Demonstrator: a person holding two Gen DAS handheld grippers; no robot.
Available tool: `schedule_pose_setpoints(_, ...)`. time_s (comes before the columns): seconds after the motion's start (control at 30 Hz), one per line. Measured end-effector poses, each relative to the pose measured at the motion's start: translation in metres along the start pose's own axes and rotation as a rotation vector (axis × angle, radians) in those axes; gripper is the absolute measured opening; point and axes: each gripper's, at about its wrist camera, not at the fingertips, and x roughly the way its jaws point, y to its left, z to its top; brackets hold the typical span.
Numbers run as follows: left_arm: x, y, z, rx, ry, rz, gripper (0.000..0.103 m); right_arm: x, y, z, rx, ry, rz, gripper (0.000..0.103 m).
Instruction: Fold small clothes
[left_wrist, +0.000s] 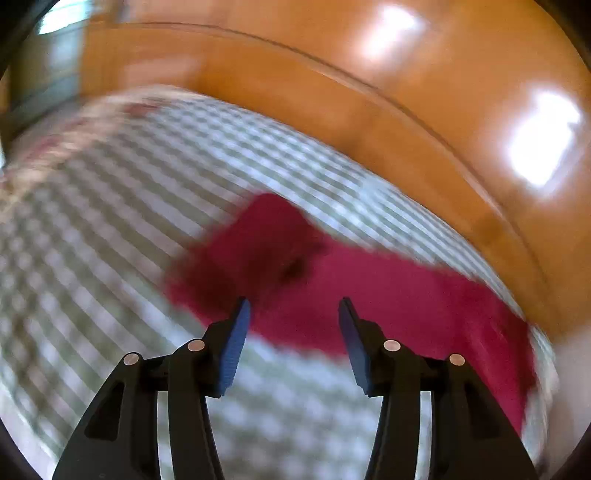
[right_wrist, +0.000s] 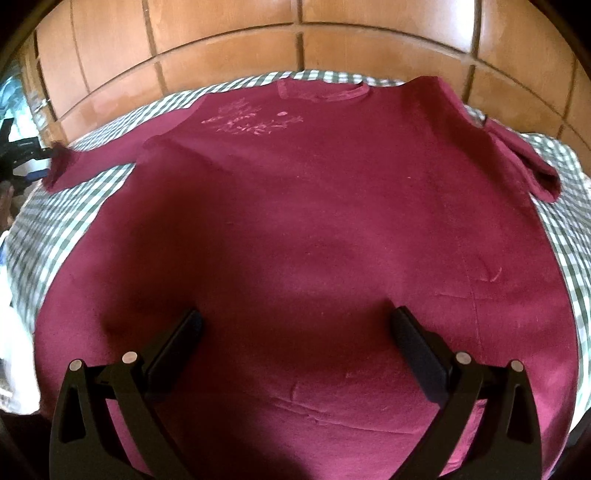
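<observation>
Black jaws of my right gripper (right_wrist: 295, 332) stand wide apart, holding nothing, above a maroon T-shirt (right_wrist: 303, 229) spread flat on a green-and-white checked cloth (right_wrist: 74, 206). Its collar points to 12 o'clock, toward a wooden panelled wall (right_wrist: 229, 44); one sleeve reaches 9 o'clock, the other 2 o'clock. My left gripper (left_wrist: 294, 314), blue-padded jaws also apart and empty, faces the blurred sleeve end at 12 o'clock.

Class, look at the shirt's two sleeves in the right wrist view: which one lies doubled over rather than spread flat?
The right-hand sleeve of the maroon shirt: it is folded on itself, while the left-hand sleeve lies flat on the checked cloth.
</observation>
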Motion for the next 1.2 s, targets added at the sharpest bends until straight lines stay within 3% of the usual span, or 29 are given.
schedule_pose_setpoints(0.07, -0.007, -0.038, -0.042, 0.119, 0.096, -0.143, 0.048, -0.011, -0.014, 0.004, 0.024, 0.0, -0.012, 0.101)
schedule_pose_setpoints(0.2, -0.016, -0.094, -0.121, 0.286, 0.254, -0.329, 0.048, -0.042, -0.069, -0.001, 0.11, -0.046, -0.128, 0.101)
schedule_pose_setpoints(0.27, -0.014, -0.107, -0.149, 0.3, 0.315, -0.39, 0.048, -0.052, -0.097, -0.011, 0.157, -0.041, -0.187, 0.101)
schedule_pose_setpoints(0.33, -0.009, -0.119, -0.177, 0.341, 0.356, -0.378, 0.048, -0.059, -0.131, -0.031, 0.252, 0.01, -0.215, 0.099)
schedule_pose_setpoints(0.4, 0.0, -0.124, -0.195, 0.352, 0.398, -0.369, 0.045, -0.059, -0.147, -0.047, 0.313, 0.061, -0.186, 0.078)
schedule_pose_setpoints(0.5, 0.003, -0.129, -0.205, 0.367, 0.407, -0.375, 0.008, -0.067, -0.146, -0.063, 0.319, 0.058, -0.134, 0.065)
schedule_pose_setpoints(0.53, 0.001, -0.129, -0.203, 0.373, 0.394, -0.365, 0.007, -0.071, -0.144, -0.066, 0.327, 0.059, -0.108, 0.053)
schedule_pose_setpoints(0.57, -0.001, -0.13, -0.202, 0.383, 0.388, -0.361, 0.007, -0.073, -0.144, -0.067, 0.338, 0.062, -0.077, 0.034)
schedule_pose_setpoints(0.63, -0.009, -0.126, -0.198, 0.396, 0.38, -0.342, 0.007, -0.079, -0.143, -0.07, 0.343, 0.072, -0.025, 0.012)
schedule_pose_setpoints(0.9, -0.01, -0.114, -0.198, 0.425, 0.403, -0.22, 0.009, -0.083, -0.141, -0.087, 0.309, 0.126, 0.028, 0.011)
schedule_pose_setpoints(0.93, -0.013, -0.115, -0.192, 0.425, 0.392, -0.201, 0.018, -0.085, -0.143, -0.087, 0.315, 0.129, 0.03, 0.013)
schedule_pose_setpoints(0.97, -0.017, -0.118, -0.186, 0.43, 0.37, -0.19, 0.021, -0.088, -0.146, -0.086, 0.326, 0.127, 0.028, 0.025)
schedule_pose_setpoints(1.03, -0.028, -0.127, -0.17, 0.432, 0.279, -0.186, 0.037, -0.09, -0.16, -0.076, 0.344, 0.093, -0.001, 0.039)
schedule_pose_setpoints(1.13, -0.029, -0.15, -0.148, 0.446, 0.16, -0.222, 0.058, -0.094, -0.173, -0.059, 0.37, 0.033, -0.041, 0.041)
schedule_pose_setpoints(1.2, -0.019, -0.173, -0.141, 0.478, 0.111, -0.221, 0.063, -0.095, -0.18, -0.041, 0.369, -0.022, -0.098, 0.044)
